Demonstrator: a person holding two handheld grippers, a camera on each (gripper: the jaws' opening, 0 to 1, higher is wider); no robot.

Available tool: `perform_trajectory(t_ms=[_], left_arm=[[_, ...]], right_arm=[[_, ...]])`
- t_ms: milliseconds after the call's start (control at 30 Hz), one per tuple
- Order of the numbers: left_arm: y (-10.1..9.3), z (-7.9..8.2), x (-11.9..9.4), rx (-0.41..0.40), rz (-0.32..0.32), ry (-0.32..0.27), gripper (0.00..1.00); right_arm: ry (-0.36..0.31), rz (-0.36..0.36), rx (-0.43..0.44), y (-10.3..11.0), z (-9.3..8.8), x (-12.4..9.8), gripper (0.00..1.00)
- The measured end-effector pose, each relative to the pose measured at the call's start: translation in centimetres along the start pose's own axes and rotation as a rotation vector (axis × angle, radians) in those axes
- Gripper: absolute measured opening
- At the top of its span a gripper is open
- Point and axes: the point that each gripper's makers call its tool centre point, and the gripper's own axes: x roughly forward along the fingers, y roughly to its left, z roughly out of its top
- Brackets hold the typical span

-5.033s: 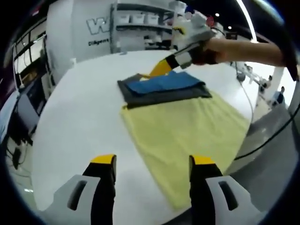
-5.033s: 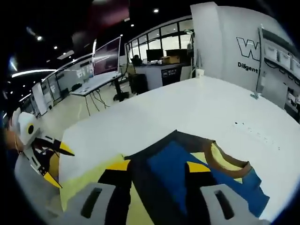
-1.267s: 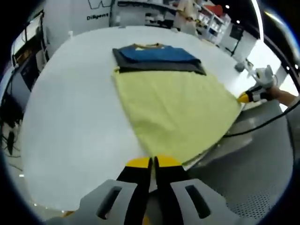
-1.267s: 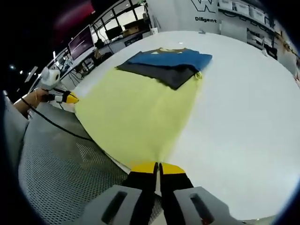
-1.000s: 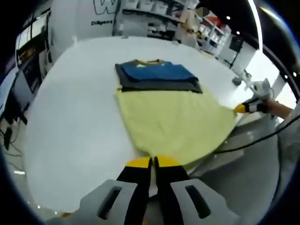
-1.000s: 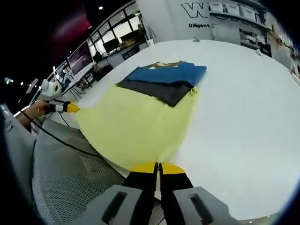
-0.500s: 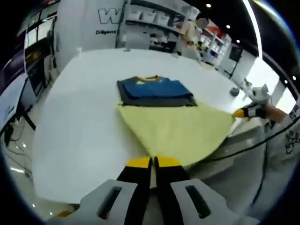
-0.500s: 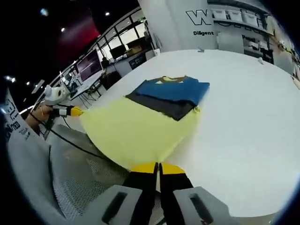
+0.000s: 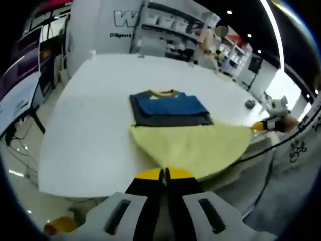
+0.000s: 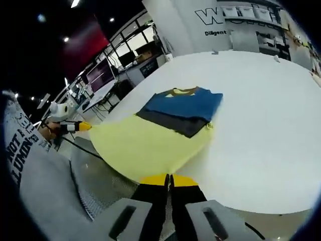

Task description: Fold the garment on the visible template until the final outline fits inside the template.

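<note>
Left gripper (image 9: 164,174): jaws pressed together, pinching one near corner of the yellow cloth (image 9: 198,145). In the right gripper view the same gripper appears small at the left, its yellow tips on the cloth's far corner.

Right gripper (image 10: 169,179): jaws pressed together, pinching the other near corner of the yellow cloth (image 10: 143,143). In the left gripper view it appears small at the right, clamped on the cloth's corner, held by a hand (image 9: 288,122).

Yellow cloth: one. Stretched taut between the two grippers; its near edge hangs past the near edge of the white table (image 9: 95,125), its far edge lies on the table under the garment.

Garment (image 9: 169,108): one. Folded into a compact rectangle, blue panel with a yellow-brown collar uppermost, dark grey layer showing along its near side. It rests on the cloth's far edge, toward the middle of the table (image 10: 261,115), well clear of all table edges.

Grippers: two.
</note>
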Motion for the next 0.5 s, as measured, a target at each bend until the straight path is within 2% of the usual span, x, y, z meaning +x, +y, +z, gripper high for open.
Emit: perform_trajectory(t_ms=[33, 133, 200, 233, 267, 500], left_arm=[[0.3, 0.5, -0.3, -0.019, -0.007, -0.014, 0.0], [-1.1, 3.1, -2.4, -0.023, -0.004, -0.081, 0.0], [-1.6, 3.5, -3.1, -0.028, -0.003, -0.098, 0.0], [-2.8, 4.2, -4.4, -0.014, -0.009, -0.118, 0.0], [-3.1, 4.4, -4.9, -0.013, -0.009, -0.137, 0.0], [-4.3, 3.9, -8.4, -0.073, 0.008, -0.183, 0.0]], right_arm=[[-0.033, 0.007, 0.022, 0.1, 0.6, -0.1, 0.0], [-0.101, 0.01, 0.058, 0.8, 2.9, -1.8, 0.0], [-0.123, 0.019, 0.052, 1.3, 3.6, -2.5, 0.0], [-0.137, 0.039, 0.044, 1.7, 4.0, -3.3, 0.0], [-0.146, 0.042, 0.043, 1.7, 4.2, -3.9, 0.0], [-0.164, 0.072, 0.065, 2.8, 4.5, -6.8, 0.0]])
